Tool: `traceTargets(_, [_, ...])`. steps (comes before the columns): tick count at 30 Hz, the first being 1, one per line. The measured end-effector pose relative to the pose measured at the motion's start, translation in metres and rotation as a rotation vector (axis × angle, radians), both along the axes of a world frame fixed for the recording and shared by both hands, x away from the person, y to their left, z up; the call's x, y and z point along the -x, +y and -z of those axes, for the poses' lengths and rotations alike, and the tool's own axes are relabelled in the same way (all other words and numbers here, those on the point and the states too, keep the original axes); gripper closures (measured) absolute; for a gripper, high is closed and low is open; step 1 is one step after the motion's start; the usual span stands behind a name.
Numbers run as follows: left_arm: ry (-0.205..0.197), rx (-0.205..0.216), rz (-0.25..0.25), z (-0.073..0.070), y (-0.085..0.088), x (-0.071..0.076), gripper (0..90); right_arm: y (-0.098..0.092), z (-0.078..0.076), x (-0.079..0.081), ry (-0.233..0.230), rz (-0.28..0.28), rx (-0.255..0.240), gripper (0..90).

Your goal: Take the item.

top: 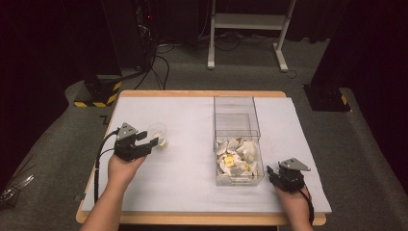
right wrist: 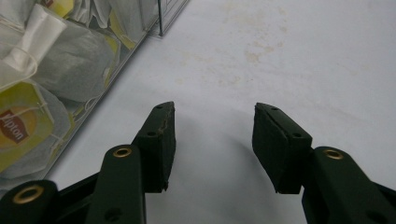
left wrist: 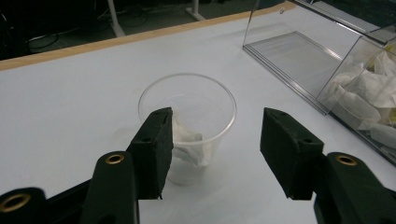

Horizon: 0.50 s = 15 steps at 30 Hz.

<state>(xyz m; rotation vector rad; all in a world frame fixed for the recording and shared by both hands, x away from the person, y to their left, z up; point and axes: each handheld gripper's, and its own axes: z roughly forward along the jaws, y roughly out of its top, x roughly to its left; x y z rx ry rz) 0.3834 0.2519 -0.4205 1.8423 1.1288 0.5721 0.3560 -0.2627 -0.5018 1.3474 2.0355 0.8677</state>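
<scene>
A clear plastic cup (top: 158,132) stands upright on the white table top, left of centre. In the left gripper view the cup (left wrist: 187,112) has a white tea bag (left wrist: 189,142) lying in its bottom. My left gripper (top: 150,139) is open just short of the cup, its jaws (left wrist: 215,140) apart and pressing on nothing. A clear box (top: 238,139) right of centre holds several tea bags (top: 238,156) in its near half. My right gripper (top: 271,174) rests by the box's near right corner. Its jaws (right wrist: 215,135) stand open over bare table, the tea bags (right wrist: 56,70) to their left.
The box's far half (left wrist: 299,56) holds nothing. The wooden table edge (top: 202,94) runs along the back. Beyond it stand a white frame (top: 250,29) and dark stands with cables on grey carpet. Bare white table (top: 192,178) lies between the two hands.
</scene>
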Motion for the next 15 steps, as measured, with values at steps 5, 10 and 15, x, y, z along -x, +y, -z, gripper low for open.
traceTargets(5, [0.001,-0.002,-0.001,0.004,0.003,0.010,42.8,-0.001,0.000,0.000,0.000,-0.004,-0.005,49.8])
traceTargets(10, [-0.002,-0.002,0.000,0.010,0.008,0.020,43.7,-0.001,0.000,0.000,-0.003,-0.006,-0.007,49.7])
traceTargets(15, [-0.001,0.000,-0.006,0.016,0.013,0.030,42.2,-0.001,0.000,0.000,-0.002,-0.005,-0.006,49.7])
